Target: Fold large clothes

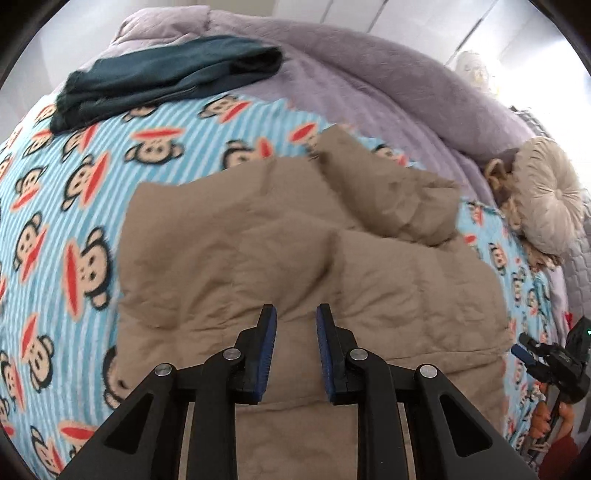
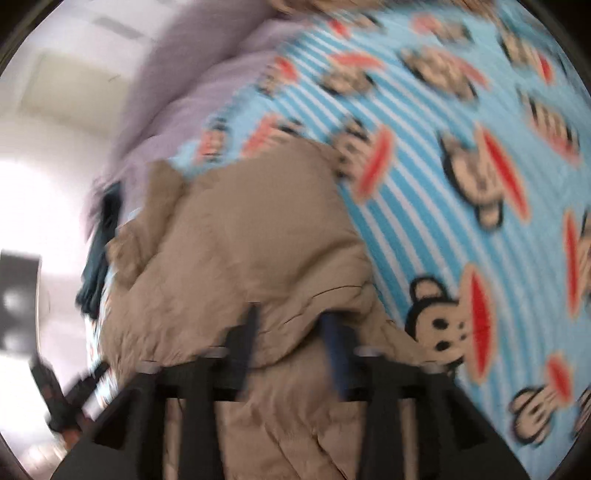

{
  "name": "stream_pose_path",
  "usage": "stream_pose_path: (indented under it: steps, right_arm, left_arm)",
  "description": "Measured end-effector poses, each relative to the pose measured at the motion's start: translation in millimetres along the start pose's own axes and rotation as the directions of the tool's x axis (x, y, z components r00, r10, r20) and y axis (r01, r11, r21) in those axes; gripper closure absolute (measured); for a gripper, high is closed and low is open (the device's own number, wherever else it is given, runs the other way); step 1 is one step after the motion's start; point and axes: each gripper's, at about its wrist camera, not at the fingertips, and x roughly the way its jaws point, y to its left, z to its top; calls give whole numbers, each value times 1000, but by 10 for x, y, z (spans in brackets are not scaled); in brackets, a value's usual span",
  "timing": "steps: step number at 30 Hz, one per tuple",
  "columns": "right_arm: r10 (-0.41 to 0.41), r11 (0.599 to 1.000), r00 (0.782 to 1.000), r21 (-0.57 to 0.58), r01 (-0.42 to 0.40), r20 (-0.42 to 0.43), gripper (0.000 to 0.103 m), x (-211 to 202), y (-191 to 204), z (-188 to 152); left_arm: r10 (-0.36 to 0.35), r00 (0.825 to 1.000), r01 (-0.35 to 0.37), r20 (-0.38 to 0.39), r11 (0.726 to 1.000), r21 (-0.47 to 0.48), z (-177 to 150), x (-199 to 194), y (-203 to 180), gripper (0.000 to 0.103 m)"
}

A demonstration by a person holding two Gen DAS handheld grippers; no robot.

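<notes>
Under me lies a bed spread with a blue-and-white striped blanket [image 1: 74,206] printed with cartoon monkey faces. Behind it a lilac quilt [image 1: 388,85] is bunched up, and beyond that stand white wall panels [image 1: 354,11]. A round cream cushion [image 1: 550,206] sits at the bed's edge. In my right view, glaring daylight [image 2: 33,206] washes out the room.

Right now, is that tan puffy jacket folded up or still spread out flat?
Partly folded: the tan jacket lies on the monkey blanket with one sleeve doubled over its body, but bunched, not a neat bundle.
</notes>
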Motion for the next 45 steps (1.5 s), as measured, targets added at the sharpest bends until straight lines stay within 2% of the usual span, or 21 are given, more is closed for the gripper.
stream_pose_path:
  steps: [2,4,5,7,9,11,13,15,17,20,24,25,27,30,32,34,36,38,40,42,45]
  right_arm:
    - [11,998,998,-68,-7,59,33,-175,79,43]
    - [-16,999,995,-49,21,95,33,-221,18,190]
    - [-19,1000,995,-11,21,102,33,-192,-48,270]
    - [22,989,995,143,-35,98,33,-44,-349,464]
    - [99,950,992,290,-117,79,34,200,-633,617]
    - [183,910,982,372,-183,35,41,458,-803,699]
    - [237,884,971,420,-207,-20,75,700,-844,711]
    - [293,886,955,390,-251,-52,76,810,-718,705]
    - [316,912,945,298,-281,-79,76,816,-520,700]
    - [234,964,964,158,-213,-124,76,842,-338,705]
    - [79,993,990,98,-67,-119,75,928,-431,787]
    - [64,993,991,104,-52,-117,75,925,-468,811]
    - [16,996,996,83,-9,-83,76,791,-456,821]
    - [-62,998,998,-30,62,-8,76,488,-312,752]
    - [-57,994,998,-87,60,38,76,274,-218,681]
    - [-8,991,998,-135,16,59,76,147,-114,637]
    - [20,983,999,-185,-12,44,76,118,-8,549]
    - [8,977,1000,-213,-7,8,76,196,4,449]
    - [-26,982,999,-188,20,-31,76,386,-74,393]
    - [-27,992,997,-125,19,-67,79,542,-246,354]
    - [-30,994,998,-105,24,-57,79,585,-356,308]
  left_arm:
    - [-29,1000,29,0,999,19,47,34,-170,80]
    - [-50,999,50,-3,998,37,106,152,-379,80]
    - [-56,998,56,-8,998,41,122,215,-484,80]
    - [-71,997,72,-15,996,46,146,360,-656,80]
    - [-65,997,67,-29,996,58,153,504,-792,80]
    - [-30,999,32,-34,996,83,140,599,-872,80]
    - [45,998,-41,-32,991,130,114,680,-879,80]
    - [107,994,-101,-32,983,151,88,734,-792,80]
    - [127,991,-119,-48,984,134,69,790,-630,80]
    - [90,994,-83,-68,992,90,53,856,-477,80]
    - [109,992,-102,-62,988,113,20,933,-576,80]
    - [125,990,-117,-58,985,125,11,943,-614,80]
    - [146,988,-137,-51,979,149,-11,946,-671,80]
    - [149,988,-140,-51,978,154,-5,950,-663,80]
    - [144,988,-134,-55,979,151,6,954,-651,80]
    - [148,987,-138,-55,978,154,8,957,-651,80]
    - [160,986,-150,-52,975,161,4,966,-671,80]
    - [168,985,-158,-47,974,161,-3,967,-683,80]
    - [169,985,-161,-42,974,160,-6,968,-695,80]
    - [169,985,-160,-40,973,168,-16,957,-718,80]
    - [205,979,-197,-18,960,199,-14,805,-791,79]
